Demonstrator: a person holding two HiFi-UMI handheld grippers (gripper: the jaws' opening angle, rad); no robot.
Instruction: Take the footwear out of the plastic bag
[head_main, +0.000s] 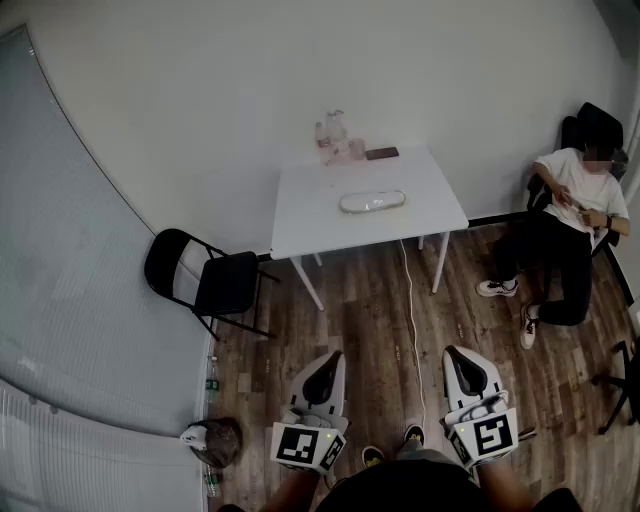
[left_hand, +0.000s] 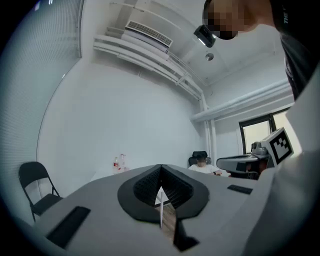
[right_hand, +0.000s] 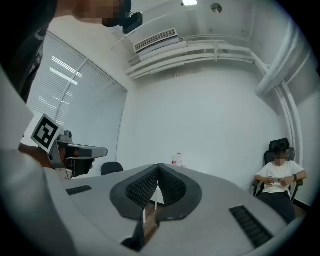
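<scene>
A clear plastic bag (head_main: 372, 201) with pale footwear inside lies flat on the white table (head_main: 310, 215) across the room. My left gripper (head_main: 331, 357) and right gripper (head_main: 455, 352) are held level side by side over the wooden floor, well short of the table and pointing toward it. Both are shut with nothing between the jaws. In the left gripper view the left gripper (left_hand: 160, 169) has its dark ribbed pads pressed together. The right gripper (right_hand: 158, 167) looks the same in the right gripper view. The bag is hidden behind the jaws in both gripper views.
Bottles (head_main: 333, 135) and a dark flat object (head_main: 382, 153) stand at the table's far edge. A black folding chair (head_main: 215, 280) is left of the table. A person (head_main: 570, 215) sits at the right wall. A white cable (head_main: 411, 310) runs along the floor. A grey bag (head_main: 212, 440) lies at lower left.
</scene>
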